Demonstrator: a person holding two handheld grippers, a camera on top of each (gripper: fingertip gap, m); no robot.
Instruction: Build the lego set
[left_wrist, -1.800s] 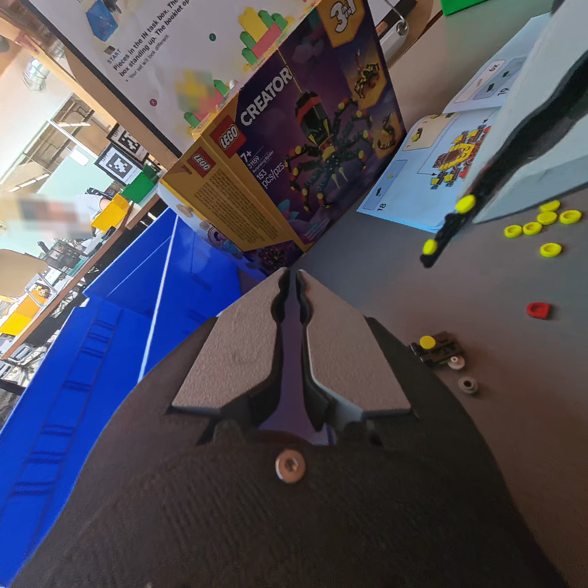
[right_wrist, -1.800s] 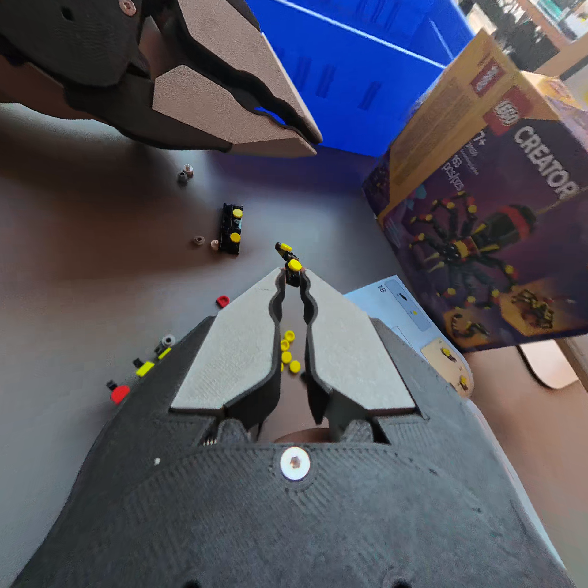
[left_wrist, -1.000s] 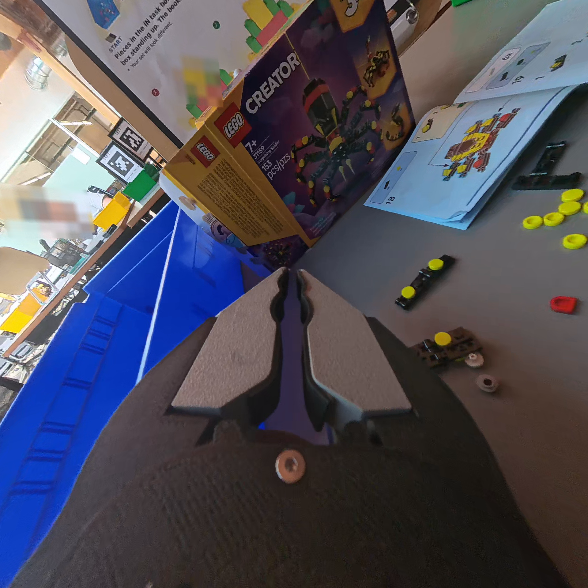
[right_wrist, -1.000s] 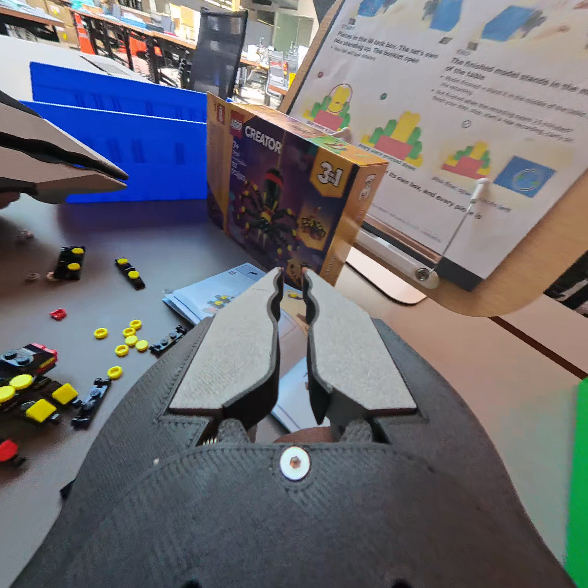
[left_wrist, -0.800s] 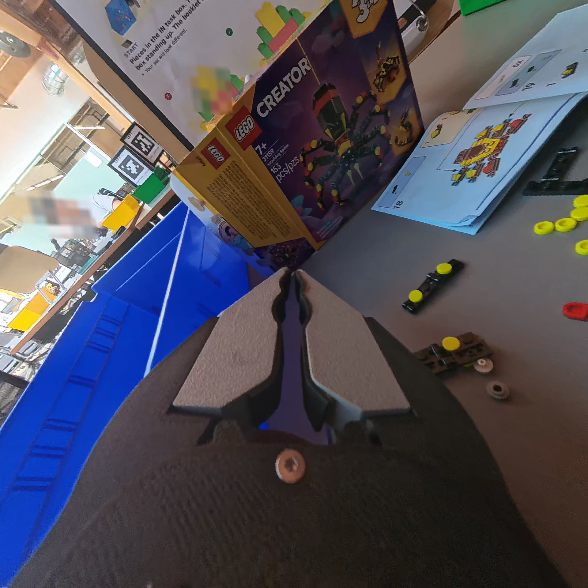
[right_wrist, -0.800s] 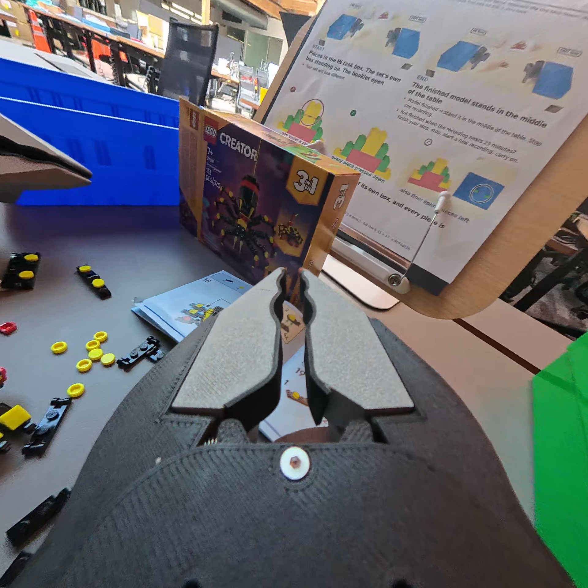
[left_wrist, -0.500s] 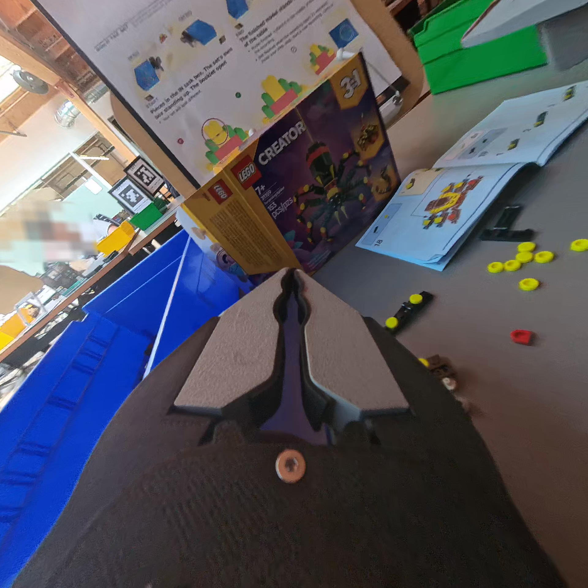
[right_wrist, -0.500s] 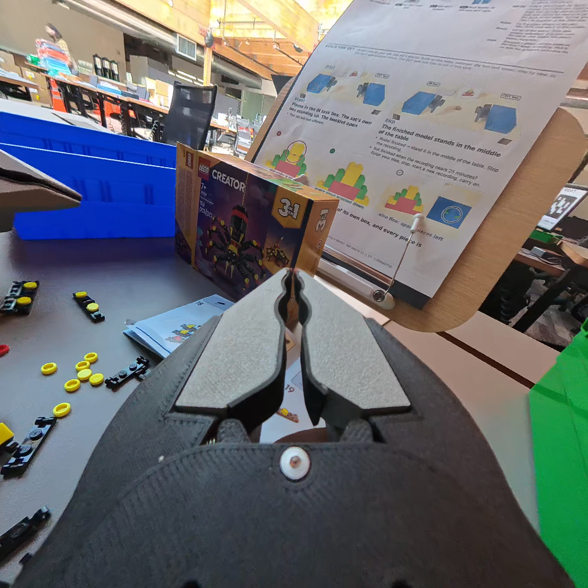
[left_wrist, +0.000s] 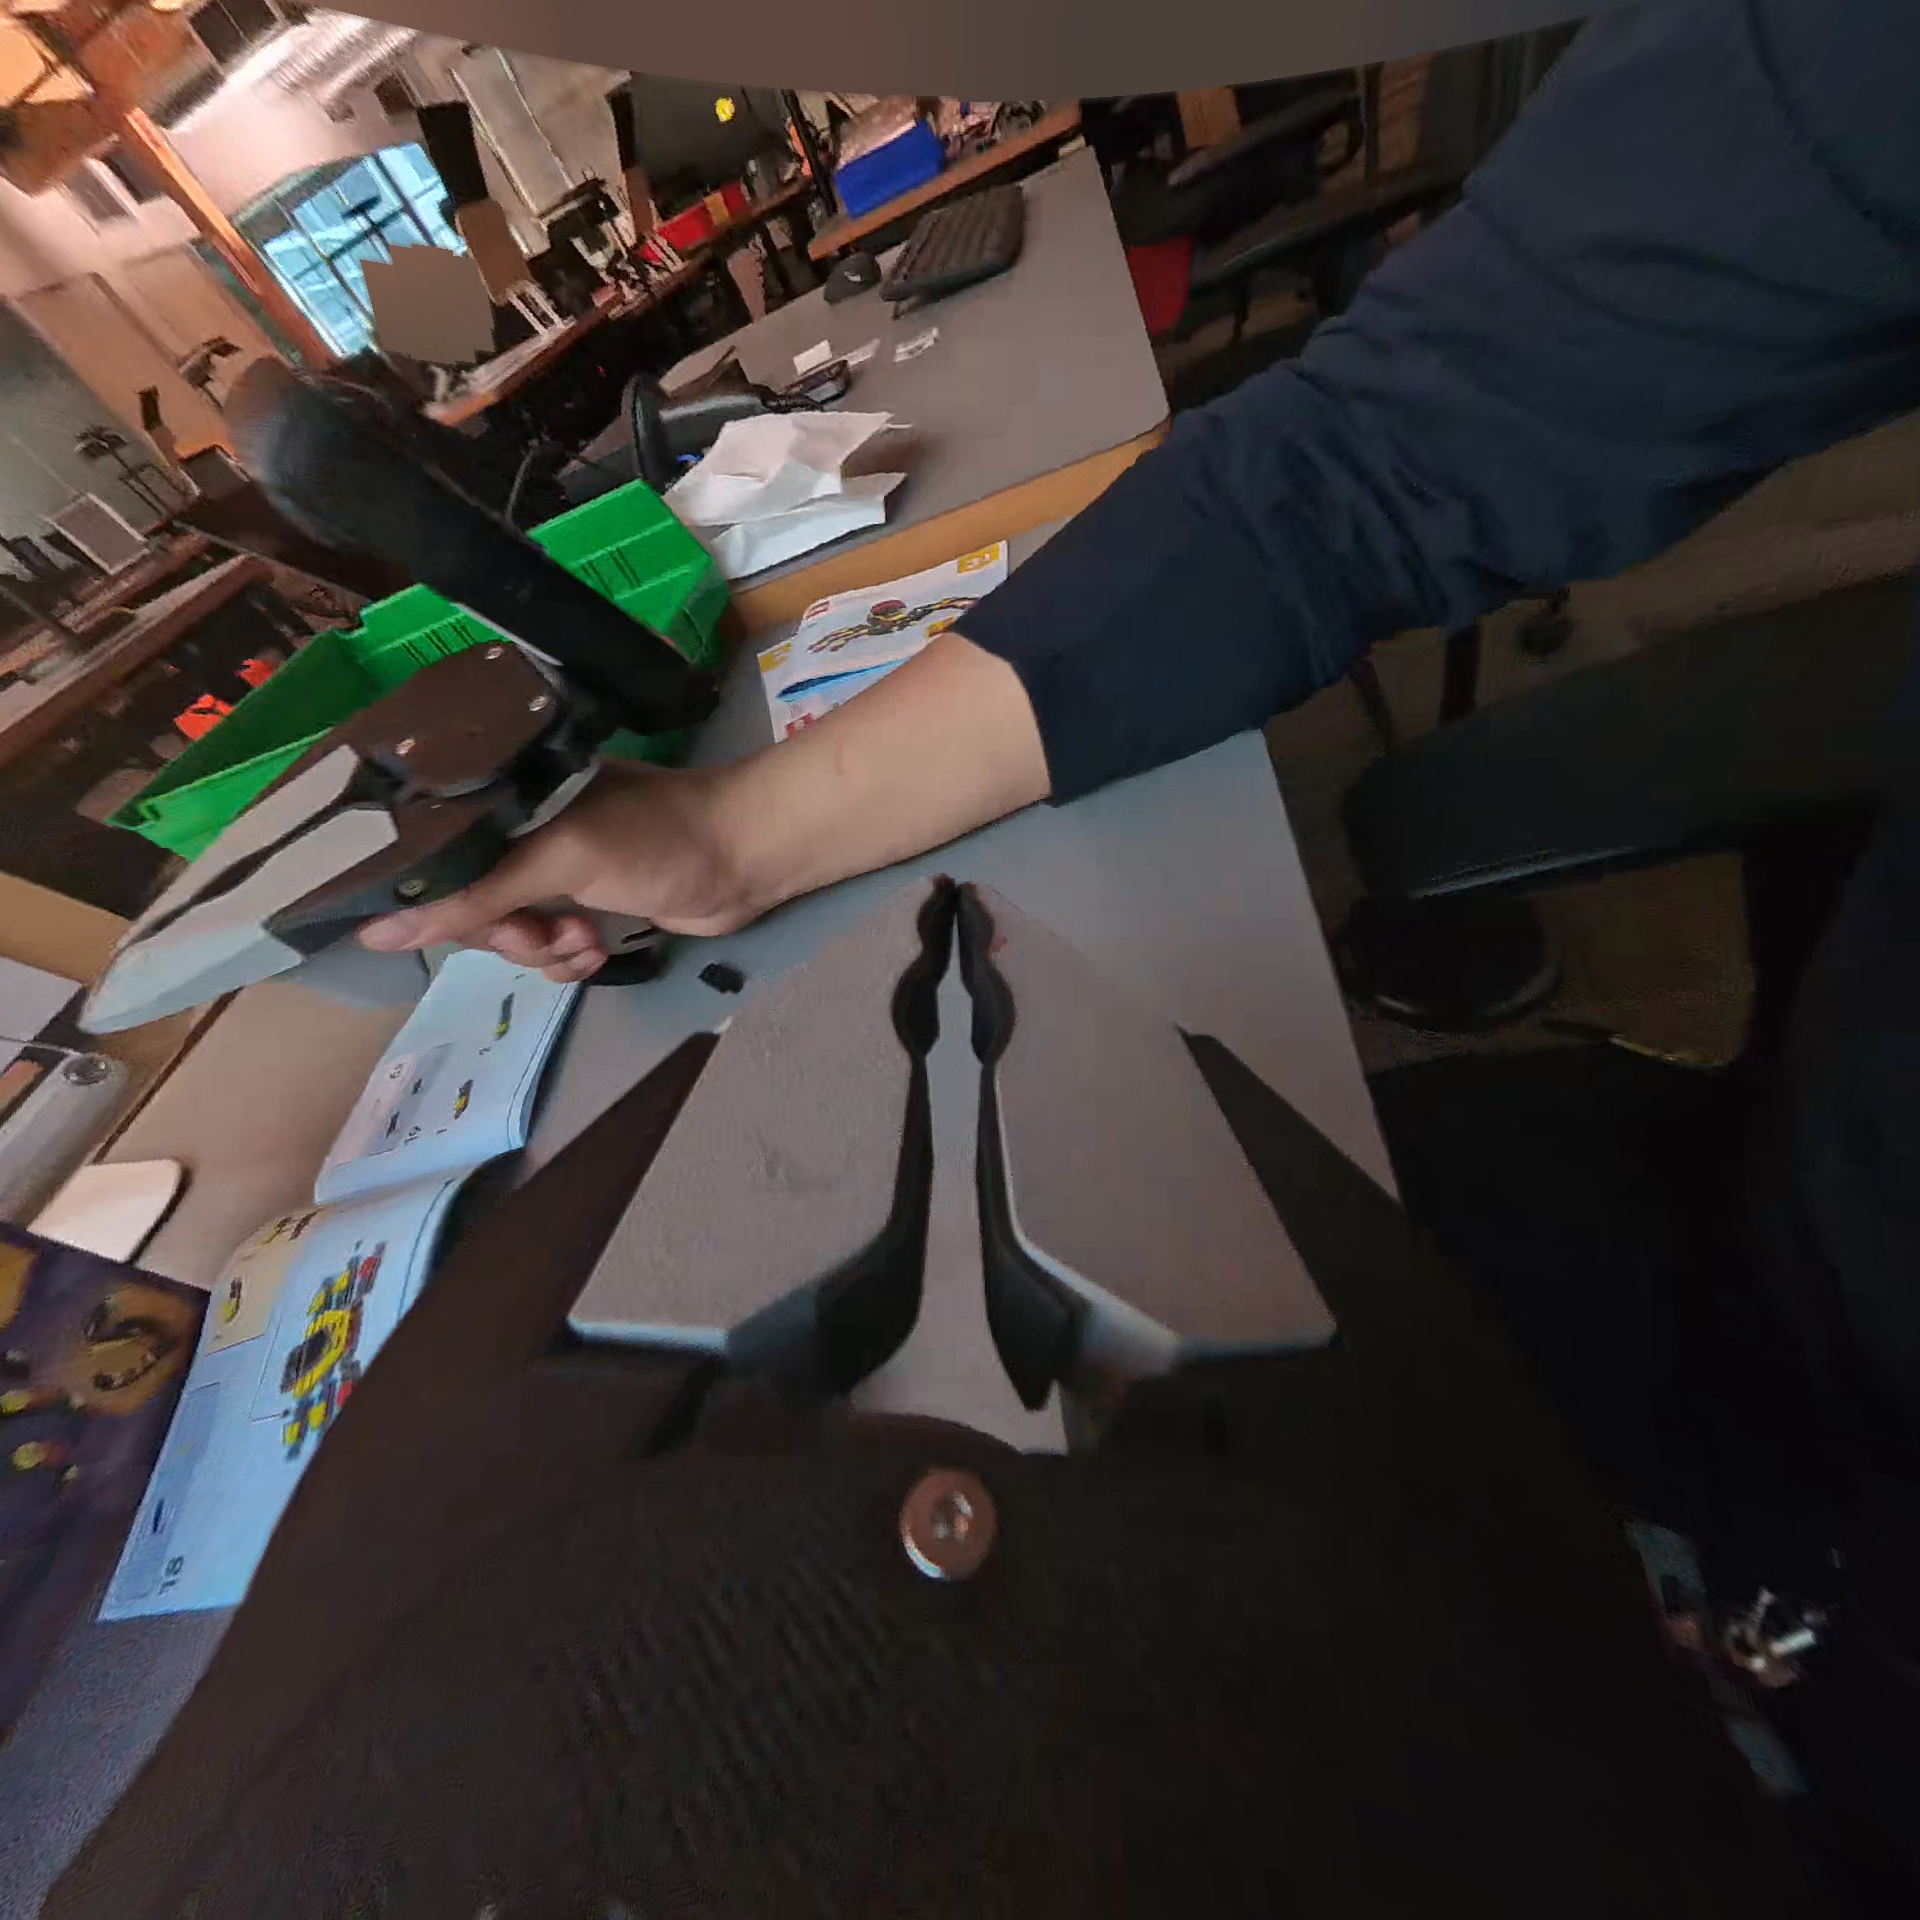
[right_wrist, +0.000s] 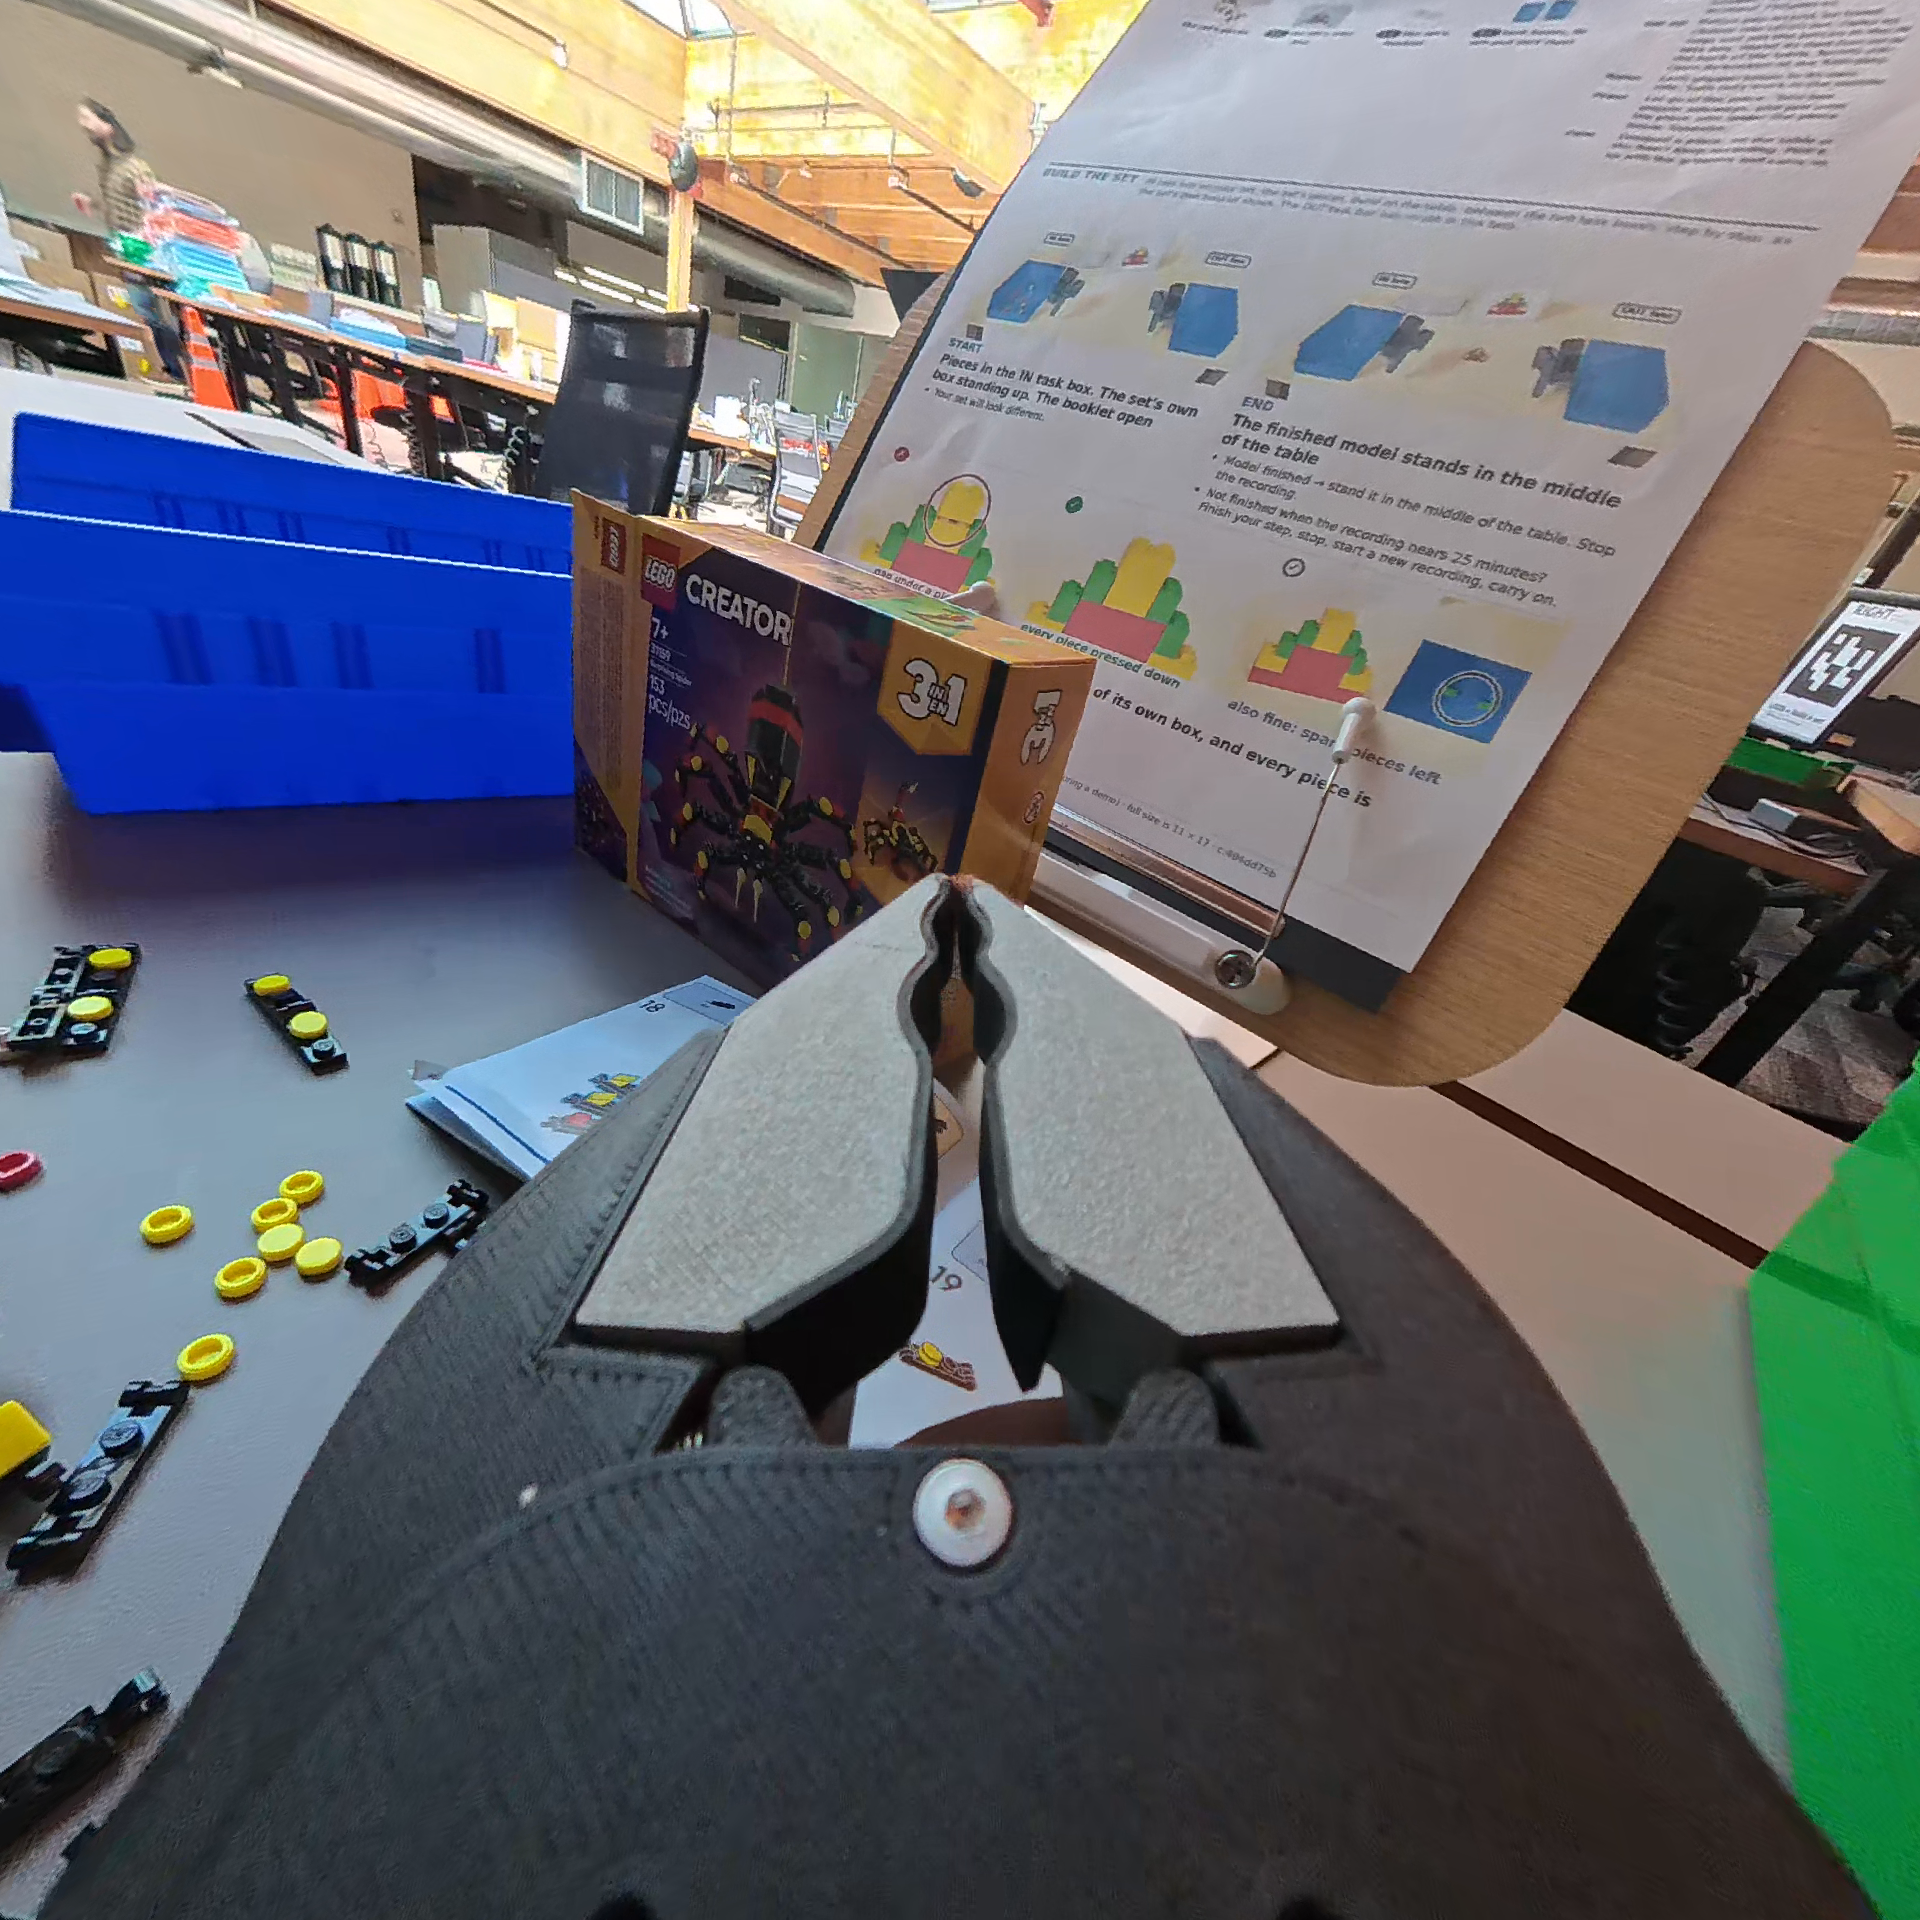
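Note:
My left gripper (left_wrist: 948, 896) is shut and empty, held over the grey table (left_wrist: 1195, 914). My right gripper (right_wrist: 954, 891) is shut and empty too, pointing at the purple and yellow set box (right_wrist: 810, 748). It also shows in the left wrist view (left_wrist: 109, 987), held by a hand (left_wrist: 623, 862). Loose pieces lie on the table to its left: yellow round tiles (right_wrist: 275, 1236), a black strip with two yellow studs (right_wrist: 296, 1013), a black plate with yellow studs (right_wrist: 73, 1003) and a black link piece (right_wrist: 416, 1231). The open instruction booklet (left_wrist: 436, 1081) lies under the right gripper.
A blue bin (right_wrist: 281, 644) stands behind the pieces. A wooden board with an instruction sheet (right_wrist: 1351, 468) leans behind the box. A green bin (left_wrist: 623, 561) is at the table's right end, with a second booklet (left_wrist: 883, 623) beside it. A small black piece (left_wrist: 720, 975) lies near the hand. About 25 cm separates my left fingertips from my right.
My right gripper set the black strip with yellow studs on the table, lifted away and closed. My left gripper swung right, from the box and blue bin toward the right hand and green bin.

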